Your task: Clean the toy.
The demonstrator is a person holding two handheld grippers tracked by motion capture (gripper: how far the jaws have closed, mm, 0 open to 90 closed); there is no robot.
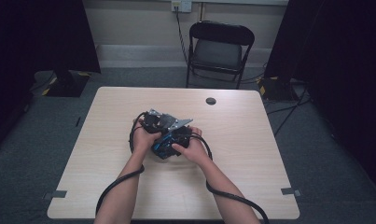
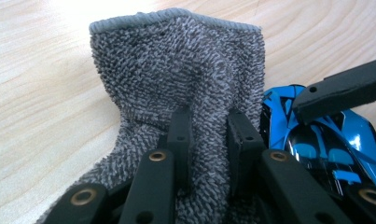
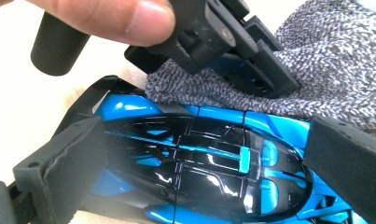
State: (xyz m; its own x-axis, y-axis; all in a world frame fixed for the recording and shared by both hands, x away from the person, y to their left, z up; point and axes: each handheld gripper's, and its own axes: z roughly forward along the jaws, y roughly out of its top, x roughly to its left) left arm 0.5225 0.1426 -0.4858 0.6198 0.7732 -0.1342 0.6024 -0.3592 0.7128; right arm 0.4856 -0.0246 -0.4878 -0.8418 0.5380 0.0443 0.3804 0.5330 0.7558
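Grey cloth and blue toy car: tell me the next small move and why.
Probably wipe: draw the grey cloth across the blue toy car. The left gripper is pinched shut on the cloth beside the car, and the right gripper clamps the car by its ends, steadying it on the table.

Forearms reaching in together at table centre; left gripper (image 2: 208, 140) jaws pinched narrowly shut, right gripper (image 3: 195, 163) jaws spread wide, clamping.

The left hand-held gripper (image 2: 208, 140) pinches a cloth (image 2: 176, 70) that rests on the worktop (image 2: 36, 93). A toy car (image 3: 199, 163) lies just beside that cloth, between the right hand-held gripper's (image 3: 199, 158) jaws.
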